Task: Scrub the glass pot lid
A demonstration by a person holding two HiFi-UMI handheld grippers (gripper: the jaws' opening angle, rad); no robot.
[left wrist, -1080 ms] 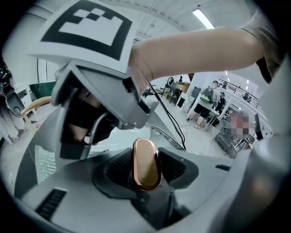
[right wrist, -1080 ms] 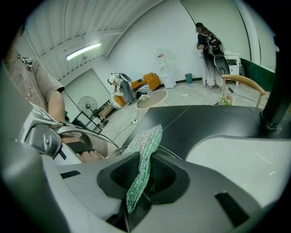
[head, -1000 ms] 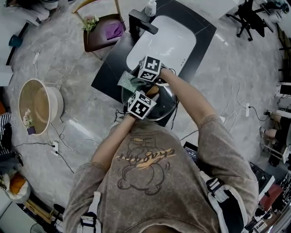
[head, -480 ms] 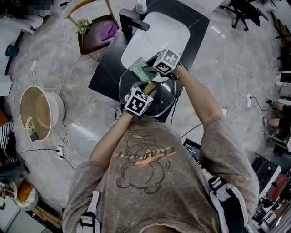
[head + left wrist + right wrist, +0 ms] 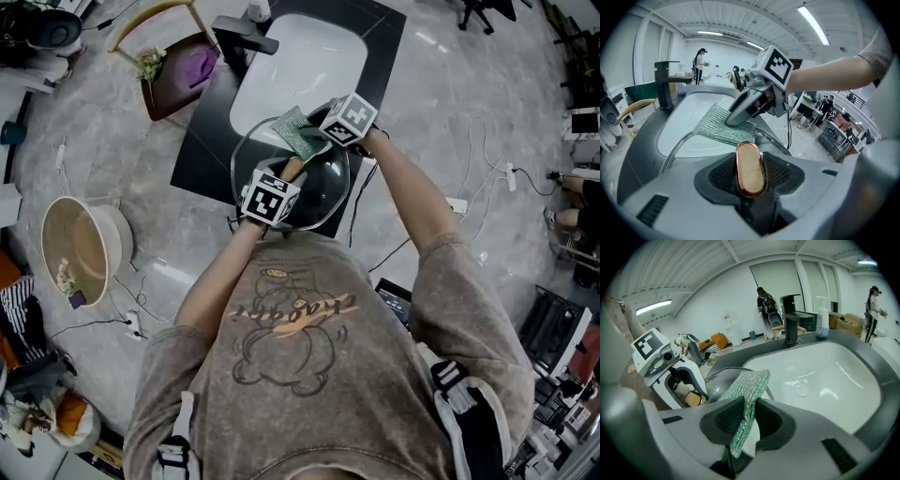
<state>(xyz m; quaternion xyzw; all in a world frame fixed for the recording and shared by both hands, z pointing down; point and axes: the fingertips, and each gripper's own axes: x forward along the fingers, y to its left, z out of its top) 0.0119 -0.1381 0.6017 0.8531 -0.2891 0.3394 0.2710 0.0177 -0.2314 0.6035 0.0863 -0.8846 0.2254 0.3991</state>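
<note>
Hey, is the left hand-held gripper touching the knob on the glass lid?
Touching. The left gripper view shows the left hand-held gripper with its pads pressed against both sides of the lid knob.

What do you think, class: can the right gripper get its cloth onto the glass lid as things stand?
Probably yes. The right gripper pinches the cloth, which lies on the far edge of the lid by the sink, with nothing between. The left gripper is clamped on the knob, steadying the lid.
</note>
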